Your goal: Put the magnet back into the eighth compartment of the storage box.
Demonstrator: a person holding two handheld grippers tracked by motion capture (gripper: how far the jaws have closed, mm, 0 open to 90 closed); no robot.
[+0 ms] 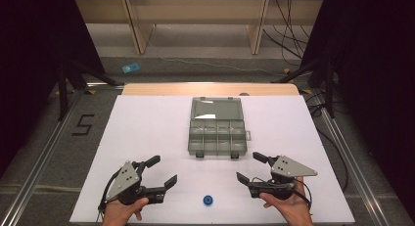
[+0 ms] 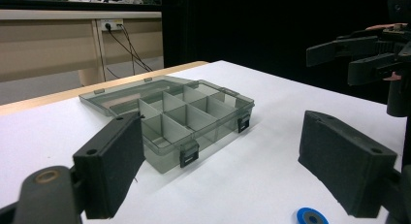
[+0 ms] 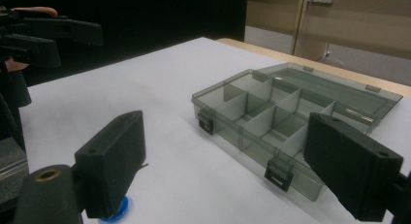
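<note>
On the white table (image 1: 147, 123), a smoky clear organiser box (image 1: 216, 137) is lying open near the middle, its lid (image 1: 216, 108) folded back flat toward the far edge and its tray of small divided compartments facing up; two dark latches (image 1: 199, 154) are sitting on its near wall. Nearer the person, a small blue ring (image 1: 208, 200) is resting flat on the sheet, well apart from the box and lying between the two hands. The left gripper (image 1: 160, 173) is hovering at the near left, held in a hand (image 1: 122, 211), with its jaws spread wide and holding nothing; in the left gripper view the box (image 2: 170, 117) is showing between and beyond its pads, and the blue ring (image 2: 311, 216) is peeking in at the bottom edge. The right gripper (image 1: 252, 168) is sitting at the near right in the other hand (image 1: 288, 206), its jaws likewise gaping and empty. In the right gripper view the box (image 3: 286, 122) is lying ahead, and the ring (image 3: 116, 212) is partly hidden behind one pad. Beyond the table, cables (image 1: 288, 35) are trailing on the floor, where a small blue object (image 1: 130, 68) is lying.
</note>
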